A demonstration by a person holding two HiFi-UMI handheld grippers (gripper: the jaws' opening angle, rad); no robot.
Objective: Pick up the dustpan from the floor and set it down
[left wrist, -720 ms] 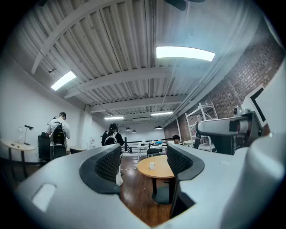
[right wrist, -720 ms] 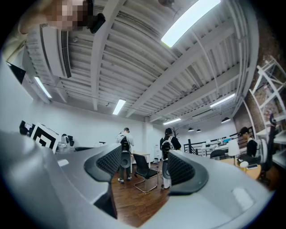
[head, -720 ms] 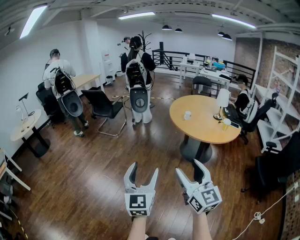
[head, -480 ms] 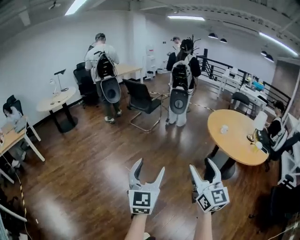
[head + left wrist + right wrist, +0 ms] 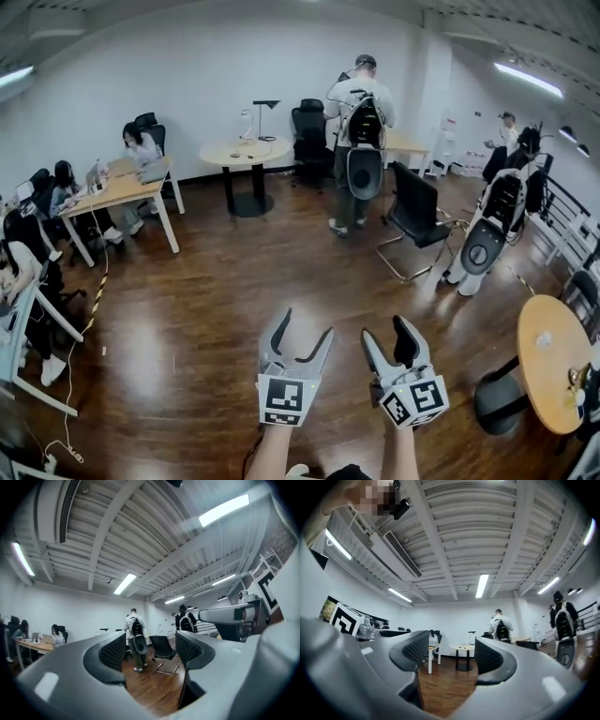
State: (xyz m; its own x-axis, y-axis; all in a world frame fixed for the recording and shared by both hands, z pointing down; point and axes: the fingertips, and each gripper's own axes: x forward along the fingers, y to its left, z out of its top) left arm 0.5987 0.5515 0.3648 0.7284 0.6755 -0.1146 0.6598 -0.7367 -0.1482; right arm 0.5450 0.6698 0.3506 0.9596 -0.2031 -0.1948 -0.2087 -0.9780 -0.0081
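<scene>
No dustpan shows in any view. My left gripper (image 5: 303,334) is held over the wooden floor (image 5: 206,309) at the bottom centre of the head view, jaws open with nothing between them. Beside it on the right, my right gripper (image 5: 389,340) is open and empty too. In the left gripper view the left gripper (image 5: 149,649) points about level across the room toward a black chair (image 5: 165,649). In the right gripper view the right gripper (image 5: 451,652) looks toward a round table (image 5: 464,649).
A person with a backpack (image 5: 358,141) stands ahead, next to a black chair (image 5: 412,217). Another backpack wearer (image 5: 502,211) stands at the right. A round table (image 5: 247,155) and a desk with seated people (image 5: 112,192) are at the left; a round wooden table (image 5: 548,370) is at the far right.
The head view has swung left: the round wooden table slid to the far right, and the desks with seated people came in at the left. Both grippers keep their place, open.
</scene>
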